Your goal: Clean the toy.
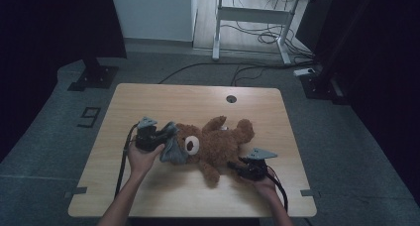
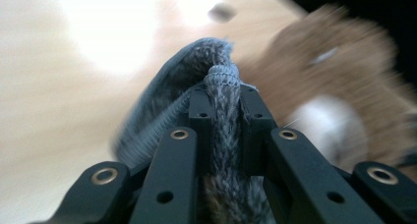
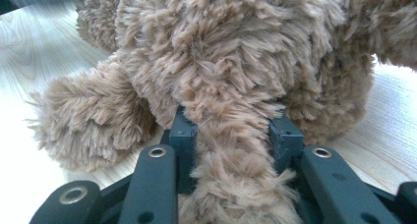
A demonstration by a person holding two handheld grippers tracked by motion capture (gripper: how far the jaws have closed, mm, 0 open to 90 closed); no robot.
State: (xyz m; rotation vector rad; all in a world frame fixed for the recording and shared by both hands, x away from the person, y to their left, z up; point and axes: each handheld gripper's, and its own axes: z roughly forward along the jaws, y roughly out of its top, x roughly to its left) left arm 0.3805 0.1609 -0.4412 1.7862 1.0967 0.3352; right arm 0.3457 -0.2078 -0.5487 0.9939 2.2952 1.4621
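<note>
From the high view, I see the teddy bear (image 1: 215,144) lying mid-table, nearer the near edge, head toward the left edge. My left gripper (image 1: 166,137) holds the grey knit hat (image 1: 173,149) against its head; my right gripper (image 1: 236,167) steadies a leg.

In the left gripper view, my jaws are pinched tight on the hat's ribbed brim (image 2: 223,111); I judge the hat only partly on.

In the right gripper view, my jaws clamp a furry limb (image 3: 231,135). Pulling the hat on fully remains.
</note>
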